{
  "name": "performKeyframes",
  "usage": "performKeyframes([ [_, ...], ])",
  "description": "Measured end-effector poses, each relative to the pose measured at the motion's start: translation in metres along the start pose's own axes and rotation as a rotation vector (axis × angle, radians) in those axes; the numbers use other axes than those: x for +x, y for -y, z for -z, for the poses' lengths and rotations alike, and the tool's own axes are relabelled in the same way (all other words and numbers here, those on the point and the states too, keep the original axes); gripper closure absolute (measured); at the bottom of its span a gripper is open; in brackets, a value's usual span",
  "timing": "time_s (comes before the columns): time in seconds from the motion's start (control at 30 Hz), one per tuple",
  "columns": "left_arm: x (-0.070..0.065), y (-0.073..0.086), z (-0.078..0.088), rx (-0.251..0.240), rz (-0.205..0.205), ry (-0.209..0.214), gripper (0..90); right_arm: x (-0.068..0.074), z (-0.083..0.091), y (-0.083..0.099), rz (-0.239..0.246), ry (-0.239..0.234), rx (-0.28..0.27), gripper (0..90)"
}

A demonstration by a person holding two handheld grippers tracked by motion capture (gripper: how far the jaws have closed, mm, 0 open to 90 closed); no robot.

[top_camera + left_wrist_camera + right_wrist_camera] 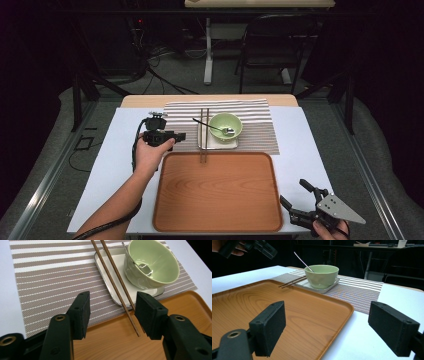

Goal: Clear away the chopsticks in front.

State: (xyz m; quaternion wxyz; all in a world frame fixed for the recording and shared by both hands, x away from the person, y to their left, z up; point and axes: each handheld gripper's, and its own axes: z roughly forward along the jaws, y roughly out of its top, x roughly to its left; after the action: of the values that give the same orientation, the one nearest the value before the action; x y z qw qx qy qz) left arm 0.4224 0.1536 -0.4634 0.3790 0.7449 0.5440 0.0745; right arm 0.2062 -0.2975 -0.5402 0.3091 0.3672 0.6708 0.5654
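A pair of brown chopsticks point(203, 135) lies across the left rim of a white square plate point(217, 143), its near tips over the far edge of the wooden tray point(217, 192). A green bowl point(225, 125) with a metal spoon point(212, 127) in it stands on that plate. My left gripper point(181, 136) hovers left of the chopsticks, jaws apart. In the left gripper view the chopsticks' point(117, 282) near tips lie between the jaws of my left gripper point(113, 300), close to the right one, untouched. My right gripper point(294, 192) stands open off the tray's near right corner, nothing between its jaws point(327, 312).
A striped placemat point(255, 120) lies under the plate, on a white table cover point(115, 160). The tray point(287, 310) has a raised rim. Beyond the table stand a chair point(272, 47) and a desk leg point(208, 50) on a dark floor with cables.
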Motion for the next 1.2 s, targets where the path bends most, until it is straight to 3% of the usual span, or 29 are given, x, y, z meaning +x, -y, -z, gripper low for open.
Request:
performKeyframes([
  [0.53,0.008,-0.017,-0.018,0.009,0.054,0.006,53.2,0.0,0.0,0.0,-0.005,-0.004,0.001,14.2],
  [1.2,-0.003,-0.023,-0.043,0.04,0.062,0.0,52.4,-0.001,0.001,0.0,-0.003,-0.003,-0.003,14.1],
])
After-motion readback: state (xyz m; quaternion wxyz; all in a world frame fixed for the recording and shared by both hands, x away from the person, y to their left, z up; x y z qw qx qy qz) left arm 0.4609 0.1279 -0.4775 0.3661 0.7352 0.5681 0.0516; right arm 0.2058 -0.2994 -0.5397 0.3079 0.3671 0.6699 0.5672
